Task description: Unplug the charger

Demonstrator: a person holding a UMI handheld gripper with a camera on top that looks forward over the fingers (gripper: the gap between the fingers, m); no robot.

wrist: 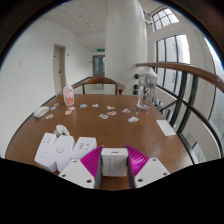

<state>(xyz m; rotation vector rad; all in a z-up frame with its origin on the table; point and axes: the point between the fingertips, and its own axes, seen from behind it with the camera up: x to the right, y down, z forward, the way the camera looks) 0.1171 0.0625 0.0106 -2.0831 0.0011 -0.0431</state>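
**White charger block caught between our two pink-padded fingers**

Nearest to us, the gripper (114,166) has its two fingers closed against a small white charger cube (114,160), one magenta pad (91,161) pressing each side, so we read the tongs as clenched on the charger. It sits at the near edge of the table, just right of the power strip; we cannot see its underside, so whether it is plugged into anything there is hidden from us.

Going by size, we count one round wooden table (120,135) filling the middle of the room, one broad white column (126,45) behind it, and one run of tall windows (172,60) along the right with a curved rail below. One pale door (60,68) stands in the far wall at the left.

On the table we count one white power strip (53,150) just left of the fingers, with a looped white cable (63,130) rising from it. A second white block (84,148) lies between the strip and the held charger. Farther off stand one pink bottle (68,96) and one clear bottle (147,95). Several small white bits (108,114) lie scattered across the middle; they are too small for us to name, and we do not trust a count.
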